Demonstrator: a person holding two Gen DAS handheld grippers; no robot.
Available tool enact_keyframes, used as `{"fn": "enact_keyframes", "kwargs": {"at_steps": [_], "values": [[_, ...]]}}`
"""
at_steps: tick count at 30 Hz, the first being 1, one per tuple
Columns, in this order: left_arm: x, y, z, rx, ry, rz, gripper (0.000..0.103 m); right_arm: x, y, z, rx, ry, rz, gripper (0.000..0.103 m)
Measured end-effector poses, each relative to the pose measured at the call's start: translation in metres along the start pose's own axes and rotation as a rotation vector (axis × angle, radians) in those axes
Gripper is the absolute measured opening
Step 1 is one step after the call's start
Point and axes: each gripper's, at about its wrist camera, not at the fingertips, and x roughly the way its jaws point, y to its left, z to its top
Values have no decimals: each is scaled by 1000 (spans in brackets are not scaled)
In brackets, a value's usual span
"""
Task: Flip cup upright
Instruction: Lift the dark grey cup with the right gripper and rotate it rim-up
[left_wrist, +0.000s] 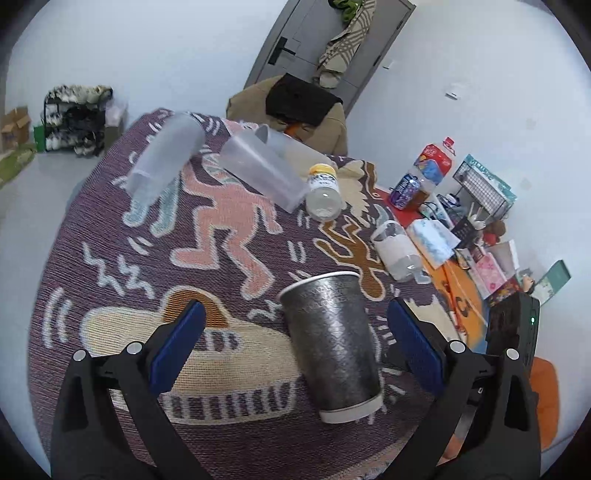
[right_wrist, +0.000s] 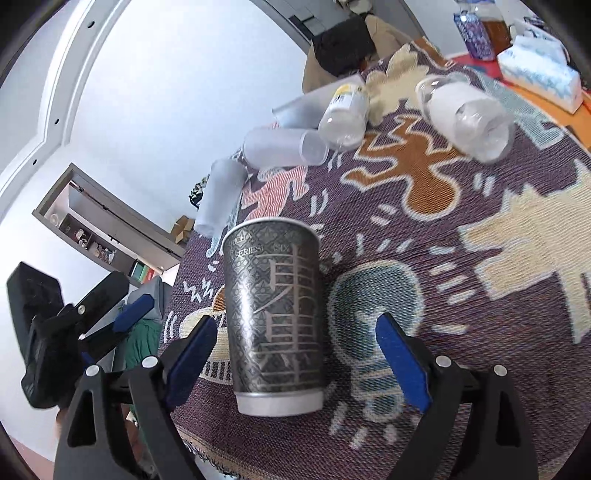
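White walls and a grey door (left_wrist: 325, 48) enclose a round tabletop (left_wrist: 92, 236) covered by a purple woven cloth with dancing cartoon figures in pink, brown and cream. Boxes, a tissue pack (left_wrist: 434, 238) and drink bottles crowd its red-and-orange far edge.

One dark patterned paper cup (left_wrist: 330, 345) stands near the front edge, its wide mouth up and white base on the cloth, so it looks upright. Farther back lie three frosted plastic tumblers (left_wrist: 264, 171) on their sides, one yellow-capped bottle (left_wrist: 323, 194) and one clear bottle with a white label (left_wrist: 397, 249).

Left gripper (left_wrist: 295, 345) hangs low with its blue-padded fingers (left_wrist: 177, 345) spread wide; the cup sits between them, nearer the right pad, touching neither. Right gripper (right_wrist: 295, 363) also has its fingers (right_wrist: 404, 360) released, straddling the cup (right_wrist: 275, 328) with gaps on both sides. The left gripper shows at the right view's left edge.
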Motion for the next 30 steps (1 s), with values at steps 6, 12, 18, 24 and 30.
{"fn": "enact_keyframes", "kwargs": {"at_steps": [6,12,18,24,30], "values": [[19,1,1,-52,54,-75,97,-19,-11,-2,-48,-46,-39,86],[58,3,2,-123,173,-161,86,-35,-36,-3,-38,-77,-81,86],[87,-4,3,-128,231,-188,86,-49,-57,-6,-18,-97,-108,86],[118,-12,6,-103,297,-179,86,-60,-77,-8,18,-116,-144,86],[139,-20,5,-59,349,-164,86,-71,-86,-12,31,-132,-162,86]]}}
